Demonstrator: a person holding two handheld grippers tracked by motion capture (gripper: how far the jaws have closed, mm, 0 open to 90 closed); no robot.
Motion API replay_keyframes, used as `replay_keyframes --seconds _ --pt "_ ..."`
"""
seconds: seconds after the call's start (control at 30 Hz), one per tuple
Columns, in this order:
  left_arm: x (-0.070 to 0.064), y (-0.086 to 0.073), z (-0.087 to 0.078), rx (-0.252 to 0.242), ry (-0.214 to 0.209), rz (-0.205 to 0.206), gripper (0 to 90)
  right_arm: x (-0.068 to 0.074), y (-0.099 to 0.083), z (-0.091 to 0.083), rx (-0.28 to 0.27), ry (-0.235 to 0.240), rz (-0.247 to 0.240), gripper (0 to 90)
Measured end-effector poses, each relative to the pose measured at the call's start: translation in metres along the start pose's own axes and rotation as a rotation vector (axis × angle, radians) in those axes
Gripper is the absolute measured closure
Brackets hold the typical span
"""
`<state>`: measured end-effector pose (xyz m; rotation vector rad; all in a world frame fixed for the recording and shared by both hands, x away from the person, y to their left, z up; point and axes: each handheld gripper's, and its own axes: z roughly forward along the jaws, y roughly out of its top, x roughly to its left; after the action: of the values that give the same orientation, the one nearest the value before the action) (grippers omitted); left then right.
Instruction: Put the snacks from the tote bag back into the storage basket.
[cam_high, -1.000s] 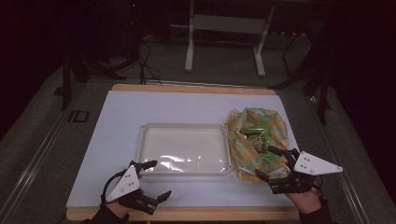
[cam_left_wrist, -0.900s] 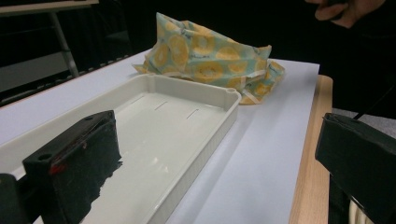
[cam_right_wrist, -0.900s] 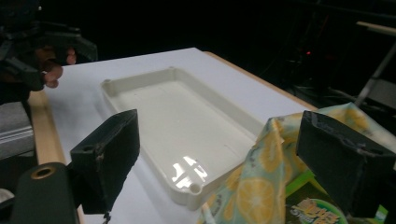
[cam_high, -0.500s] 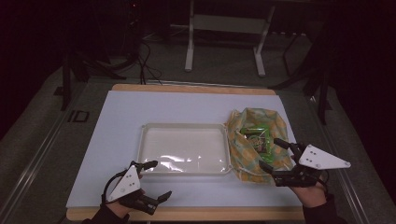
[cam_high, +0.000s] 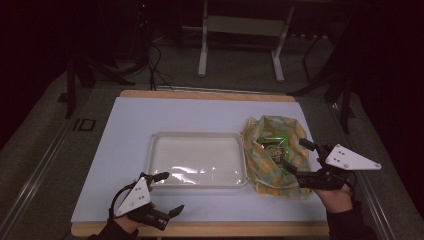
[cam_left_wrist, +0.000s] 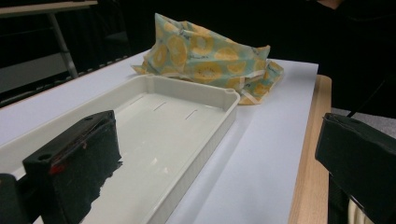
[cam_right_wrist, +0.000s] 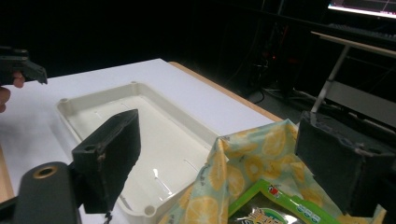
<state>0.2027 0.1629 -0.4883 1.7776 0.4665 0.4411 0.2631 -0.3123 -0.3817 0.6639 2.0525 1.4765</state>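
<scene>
A yellow-patterned cloth bag (cam_high: 270, 131) lies on the white mat, right of a shallow white tray (cam_high: 197, 138). A green snack packet (cam_high: 273, 146) shows in the bag's open mouth. My right gripper (cam_high: 294, 153) is open over the bag's near right part, its jaws on either side of the opening; in the right gripper view the packet (cam_right_wrist: 273, 205) sits low between them. My left gripper (cam_high: 172, 191) is open near the table's front edge, at the tray's front left corner, holding nothing. In the left gripper view the tray (cam_left_wrist: 229, 96) and the bag (cam_left_wrist: 210, 56) lie ahead.
The white mat (cam_high: 175, 115) covers a wooden table whose front edge (cam_high: 240, 230) runs just behind my hands. A metal stand (cam_high: 240, 30) and cables sit on the dark floor beyond the table. The left gripper (cam_right_wrist: 21, 65) shows at the far left of the right gripper view.
My right gripper has shifted a little to the right and away from me over the bag, still open. The left gripper has hardly moved.
</scene>
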Motion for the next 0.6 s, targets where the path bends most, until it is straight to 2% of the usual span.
replay_keyframes --seconds 0.1,0.3,0.6 --pt "0.0 0.0 0.0 0.0 0.0 0.0 0.3 -0.004 -0.001 0.001 0.003 -0.008 0.016 14.5" --pt "0.0 0.0 0.0 -0.002 -0.001 0.002 0.3 -0.012 -0.001 0.003 -0.003 -0.04 0.017 17.5" --pt "0.0 0.001 0.001 -0.003 -0.001 0.003 0.3 -0.028 0.0 0.009 0.009 -0.062 0.027 19.9"
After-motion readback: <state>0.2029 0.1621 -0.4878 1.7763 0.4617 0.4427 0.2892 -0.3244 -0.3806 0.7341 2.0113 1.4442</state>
